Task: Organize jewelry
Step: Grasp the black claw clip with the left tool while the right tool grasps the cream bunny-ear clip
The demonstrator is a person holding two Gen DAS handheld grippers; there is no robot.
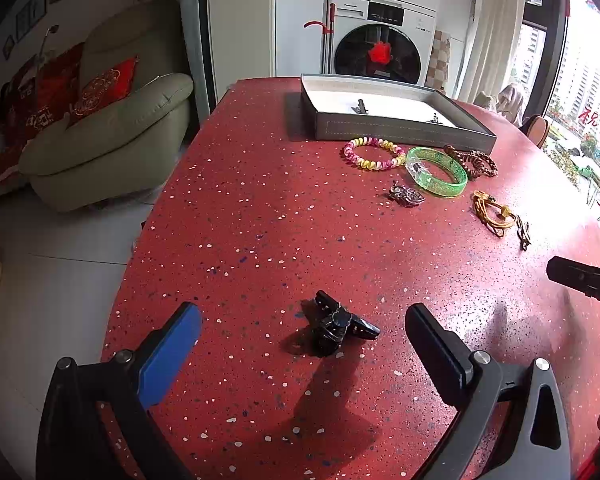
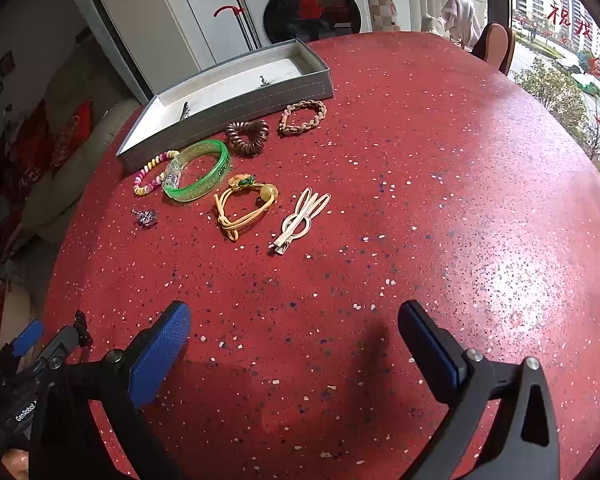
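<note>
My left fingers (image 1: 304,344) stand wide over the red speckled bench (image 1: 260,220), a black claw hair clip (image 1: 338,326) lying between them, untouched; my right fingers (image 2: 294,344) are wide too, holding nothing; farther off, a green translucent bangle (image 2: 198,176), a yellow cord bracelet (image 2: 244,204) and a cream hair clip (image 2: 300,216) lie near the grey open tray (image 2: 236,100).

Glossy speckled table (image 2: 420,200) — translucent plastic bangle (image 2: 198,176)
</note>
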